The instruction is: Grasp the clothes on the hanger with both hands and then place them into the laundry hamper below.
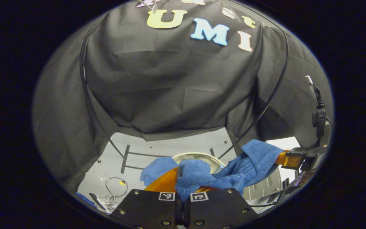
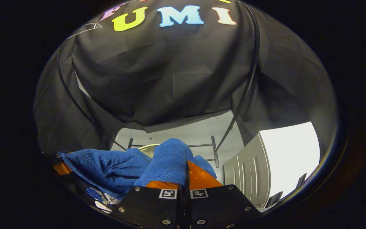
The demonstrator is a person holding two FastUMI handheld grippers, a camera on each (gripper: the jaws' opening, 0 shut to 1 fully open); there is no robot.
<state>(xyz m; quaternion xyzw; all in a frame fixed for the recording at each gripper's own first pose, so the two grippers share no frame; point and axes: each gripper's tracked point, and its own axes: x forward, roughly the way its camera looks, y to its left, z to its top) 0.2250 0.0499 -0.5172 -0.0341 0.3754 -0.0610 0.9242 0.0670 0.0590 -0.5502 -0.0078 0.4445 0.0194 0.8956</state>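
Blue cloth held between two hand-held grippers above the hamper

In the left gripper view, the left hand-held gripper [image 1: 183, 187] pinched a bunched end of the blue ribbed garment [image 1: 233, 171], both fingers pressed together on it. The cloth stretched across to the right hand-held gripper [image 1: 289, 159], which gripped its other end. Beneath it showed the round rim of the laundry hamper [image 1: 199, 156] on the pale floor [image 1: 170, 146]. In the right gripper view, that gripper's fingers [image 2: 202, 176] were closed on the fabric.

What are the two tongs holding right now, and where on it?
Both hold the blue ribbed cloth garment: left tongs pinch one bunched end, right tongs the other.
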